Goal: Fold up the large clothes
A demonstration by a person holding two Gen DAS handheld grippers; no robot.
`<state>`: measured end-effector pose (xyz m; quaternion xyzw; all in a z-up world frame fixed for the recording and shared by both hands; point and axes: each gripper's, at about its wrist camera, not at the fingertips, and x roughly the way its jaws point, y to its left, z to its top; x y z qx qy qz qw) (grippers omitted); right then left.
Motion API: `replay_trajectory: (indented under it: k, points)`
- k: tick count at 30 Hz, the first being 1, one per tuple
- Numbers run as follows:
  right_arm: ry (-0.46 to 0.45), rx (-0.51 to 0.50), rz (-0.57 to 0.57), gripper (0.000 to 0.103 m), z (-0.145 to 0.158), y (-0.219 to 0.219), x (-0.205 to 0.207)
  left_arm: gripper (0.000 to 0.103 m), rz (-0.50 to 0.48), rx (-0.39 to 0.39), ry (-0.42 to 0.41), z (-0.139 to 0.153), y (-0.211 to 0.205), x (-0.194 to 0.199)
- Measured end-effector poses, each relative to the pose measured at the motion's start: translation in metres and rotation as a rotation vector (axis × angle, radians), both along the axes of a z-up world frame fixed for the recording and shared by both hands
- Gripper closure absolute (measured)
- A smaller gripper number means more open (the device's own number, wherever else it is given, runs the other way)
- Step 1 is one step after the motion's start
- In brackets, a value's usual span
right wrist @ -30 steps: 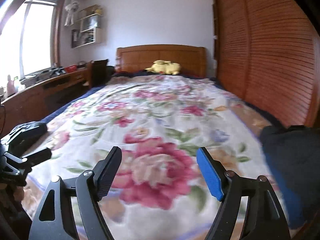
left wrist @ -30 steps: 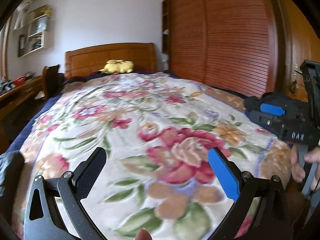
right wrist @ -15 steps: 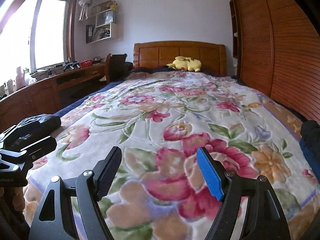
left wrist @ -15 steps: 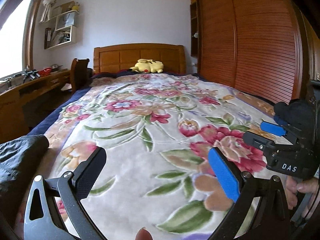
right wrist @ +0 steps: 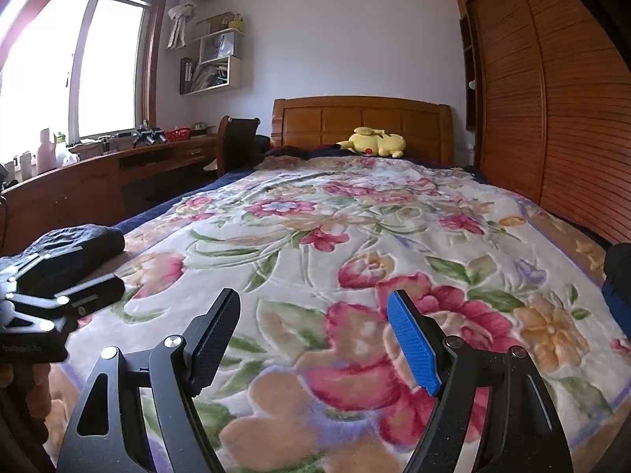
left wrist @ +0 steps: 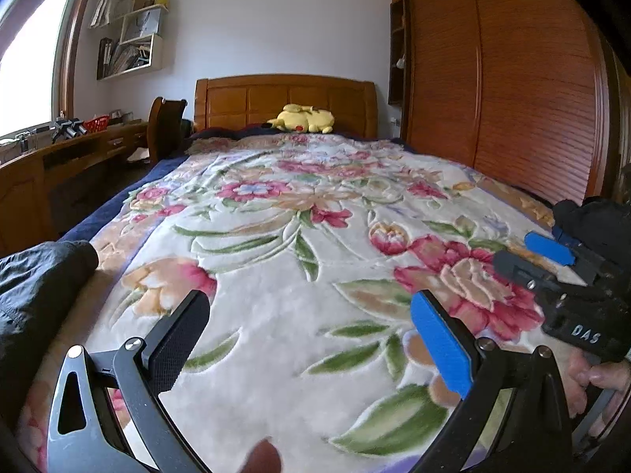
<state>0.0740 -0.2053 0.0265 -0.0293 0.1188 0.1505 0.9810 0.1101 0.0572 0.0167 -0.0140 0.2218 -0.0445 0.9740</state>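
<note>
Two grippers are hovering low over the foot of the bed, both empty. Far left of the left wrist view: a dark garment [left wrist: 37, 287] is lying bunched at the bed's left edge, just outside the left gripper [left wrist: 309, 329], whose fingers are standing spread with only floral blanket [left wrist: 284, 260] between them. Its long axis appears to be running up the bed edge, though part is cut off. Judgement: the left hand is nearer this piece. Centre: the blanket is stretching bare to the headboard, where a yellow plush toy [left wrist: 303, 118] is resting well apart. Right: the right gripper [right wrist: 313, 333] is also standing wide apart, pinching nothing. Another dark garment [right wrist: 619, 276] is sitting at the right edge of its view, nearer that hand. Nothing is blocking either reach.
</note>
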Motion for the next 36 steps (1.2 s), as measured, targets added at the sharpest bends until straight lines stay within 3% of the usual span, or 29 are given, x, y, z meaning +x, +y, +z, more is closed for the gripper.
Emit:
replay_trajectory:
  k: [36]
  points:
    - [-0.004,0.010,-0.022,0.024,-0.005,0.006,0.011,0.001,0.040,-0.018,-0.026,0.005,0.016,-0.011]
